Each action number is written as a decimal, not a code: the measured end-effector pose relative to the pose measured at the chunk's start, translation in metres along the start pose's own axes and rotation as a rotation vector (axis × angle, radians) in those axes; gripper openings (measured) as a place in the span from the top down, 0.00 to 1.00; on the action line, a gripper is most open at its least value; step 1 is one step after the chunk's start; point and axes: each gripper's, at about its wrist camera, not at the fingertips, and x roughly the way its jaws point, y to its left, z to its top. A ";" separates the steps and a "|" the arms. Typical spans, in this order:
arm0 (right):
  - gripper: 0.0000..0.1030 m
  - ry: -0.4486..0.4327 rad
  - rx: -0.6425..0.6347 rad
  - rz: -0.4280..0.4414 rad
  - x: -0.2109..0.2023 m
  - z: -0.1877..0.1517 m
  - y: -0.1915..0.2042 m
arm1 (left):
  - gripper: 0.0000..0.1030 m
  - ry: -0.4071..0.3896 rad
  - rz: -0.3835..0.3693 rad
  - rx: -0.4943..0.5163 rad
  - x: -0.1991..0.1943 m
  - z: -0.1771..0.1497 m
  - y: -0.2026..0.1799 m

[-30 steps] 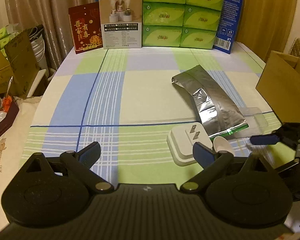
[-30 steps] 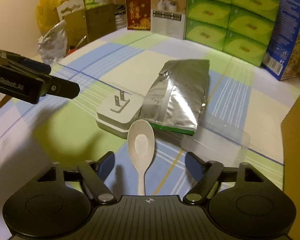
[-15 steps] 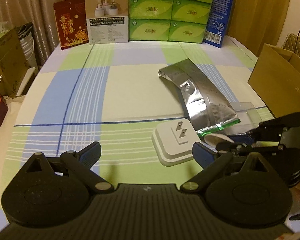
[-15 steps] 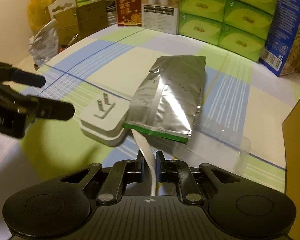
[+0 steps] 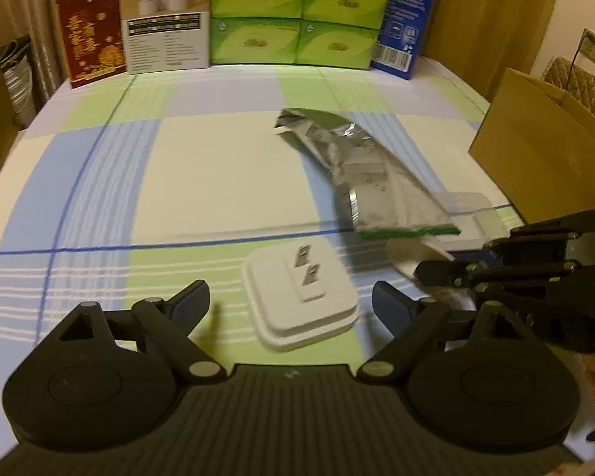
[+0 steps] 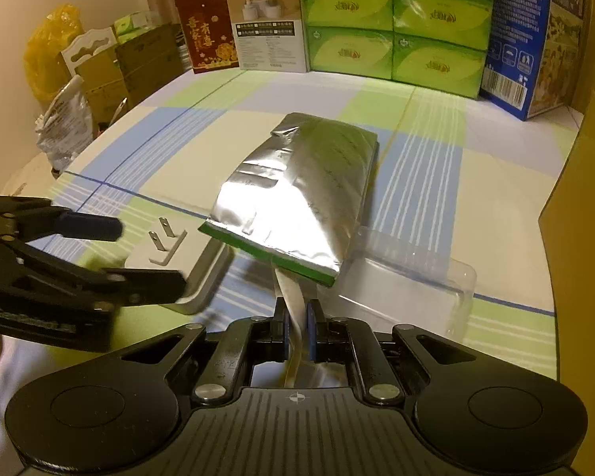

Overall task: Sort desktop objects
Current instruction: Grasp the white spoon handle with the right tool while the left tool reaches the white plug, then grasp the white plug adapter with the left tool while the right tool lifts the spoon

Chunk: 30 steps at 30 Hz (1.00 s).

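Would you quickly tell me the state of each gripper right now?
Left gripper: open, holding nothing.
Right gripper: shut on the white spoon handle.

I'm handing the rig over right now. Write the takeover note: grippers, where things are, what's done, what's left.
Right gripper: shut on the white spoon, whose bowl lies under the foil bag.
Left gripper: open, holding nothing, over the white plug adapter.
Clear plastic tray lies partly under the bag; cardboard box stands to the right.
Done: spoon gripped only; whether anything is in the box cannot be seen.
Left: spoon, adapter, bag, tray.
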 end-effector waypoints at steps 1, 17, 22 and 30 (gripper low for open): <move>0.95 0.002 0.004 0.002 0.000 0.001 -0.001 | 0.20 0.000 -0.004 -0.001 0.003 0.001 -0.002; 0.95 0.046 0.100 0.052 -0.006 -0.005 -0.011 | 0.41 0.085 0.029 0.028 0.009 -0.004 -0.006; 0.95 0.035 0.122 0.055 -0.026 -0.013 -0.010 | 0.41 0.107 0.032 0.040 -0.008 -0.018 -0.010; 0.95 -0.009 0.114 0.043 -0.070 -0.034 0.008 | 0.41 0.086 0.019 0.042 -0.049 -0.038 -0.029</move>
